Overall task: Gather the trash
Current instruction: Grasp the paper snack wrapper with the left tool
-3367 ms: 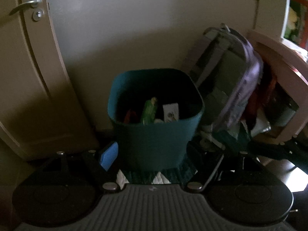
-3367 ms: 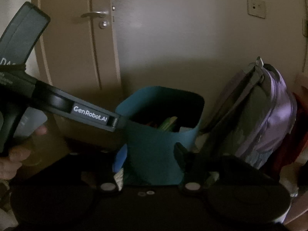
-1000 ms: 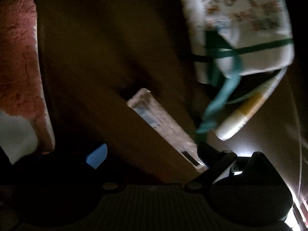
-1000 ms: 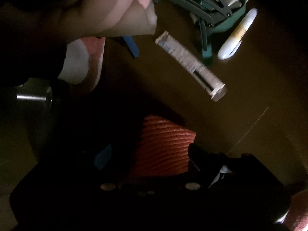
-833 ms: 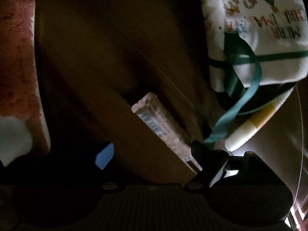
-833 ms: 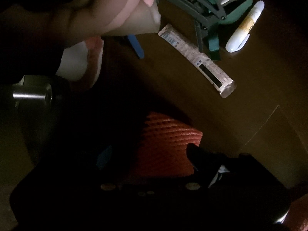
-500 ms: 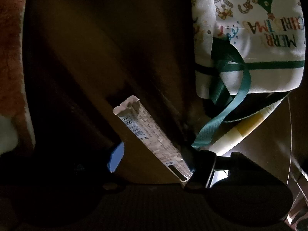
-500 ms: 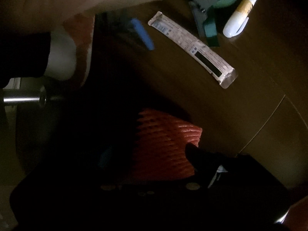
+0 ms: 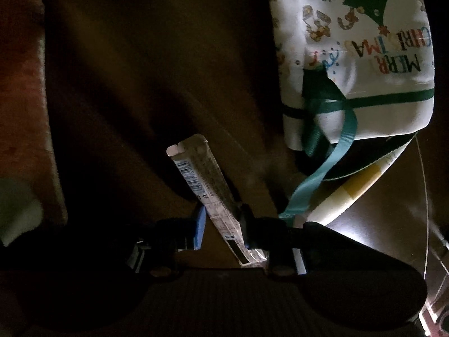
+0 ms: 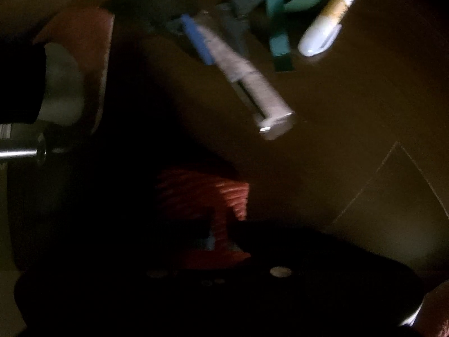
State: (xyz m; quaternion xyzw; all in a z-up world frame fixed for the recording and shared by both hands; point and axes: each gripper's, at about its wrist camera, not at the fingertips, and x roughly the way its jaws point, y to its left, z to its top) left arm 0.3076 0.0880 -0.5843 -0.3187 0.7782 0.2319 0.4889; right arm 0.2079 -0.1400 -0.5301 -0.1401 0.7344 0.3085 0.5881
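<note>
Long white printed snack wrapper [image 9: 207, 193] lies on dark brown floor [image 9: 140, 70], pinched between left hand-held gripper [image 9: 221, 224] jaws, just closed. Lift straight, avoiding green ribbon [image 9: 322, 168]. Right hand-held gripper [image 10: 221, 238] clamps orange ridged trash [image 10: 213, 196].

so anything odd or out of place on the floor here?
Yes: litter on the dark floor. A long empty wrapper, torn open at its far end, lies between the left gripper fingers, whose jaws have just been closing on it. A white pen lies loose beside a Christmas bag, and an orange net sits at the right gripper.
</note>
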